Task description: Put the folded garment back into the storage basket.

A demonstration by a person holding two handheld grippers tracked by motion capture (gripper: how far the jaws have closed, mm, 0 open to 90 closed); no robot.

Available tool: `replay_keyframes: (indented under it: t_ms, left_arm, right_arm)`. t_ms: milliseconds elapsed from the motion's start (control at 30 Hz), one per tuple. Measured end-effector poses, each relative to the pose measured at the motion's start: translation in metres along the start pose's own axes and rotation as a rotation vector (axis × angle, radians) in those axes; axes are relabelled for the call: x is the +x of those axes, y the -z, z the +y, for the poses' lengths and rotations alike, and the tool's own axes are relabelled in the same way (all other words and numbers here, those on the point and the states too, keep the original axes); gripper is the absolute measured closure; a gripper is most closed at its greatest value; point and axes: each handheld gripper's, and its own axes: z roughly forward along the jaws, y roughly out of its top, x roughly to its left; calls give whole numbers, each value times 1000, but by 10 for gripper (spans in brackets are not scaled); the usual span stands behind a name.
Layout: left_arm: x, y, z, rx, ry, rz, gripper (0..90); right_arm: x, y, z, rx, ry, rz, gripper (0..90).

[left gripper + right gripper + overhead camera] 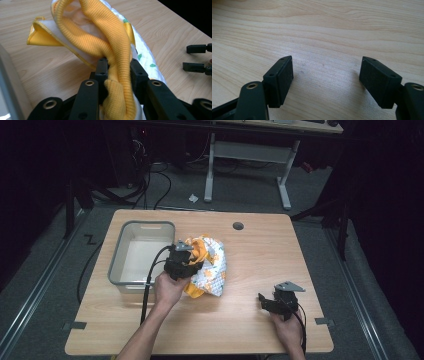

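A yellow and white printed garment (209, 265) lies bunched near the middle of the wooden table, just right of a grey tub (118, 256). My left gripper (186, 261) is shut on the garment's yellow ribbed band (110, 50), which runs up between the two jaws in the left gripper view (117, 65). The band is lifted a little off the table. My right gripper (267, 300) rests low over bare wood near the front right of the table. Its jaws stand wide apart with nothing between them (325, 75).
The grey tub looks empty and sits at the table's left. A round cable hole (238, 226) is near the far edge. A desk frame (247, 162) and cables stand on the floor beyond. Bare wood (260, 255) spreads right of the garment.
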Motion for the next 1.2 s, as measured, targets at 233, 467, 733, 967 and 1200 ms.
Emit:
replay_keyframes:
  t_ms: [233,467,733,967,1200]
  left_arm:
    - [6,17,4,-21,-3,12,731]
    - [14,32,6,-46,15,6,731]
    - [22,47,5,-70,28,18,731]
    - [27,60,7,-80,22,34,730]
    - [35,71,6,-92,35,55,730]
  right_arm:
    - [0,0,0,0,0,0,276]
    - [0,0,0,0,0,0,276]
    - [0,0,0,0,0,0,276]
    - [0,0,0,0,0,0,276]
    - [0,0,0,0,-1,0,276]
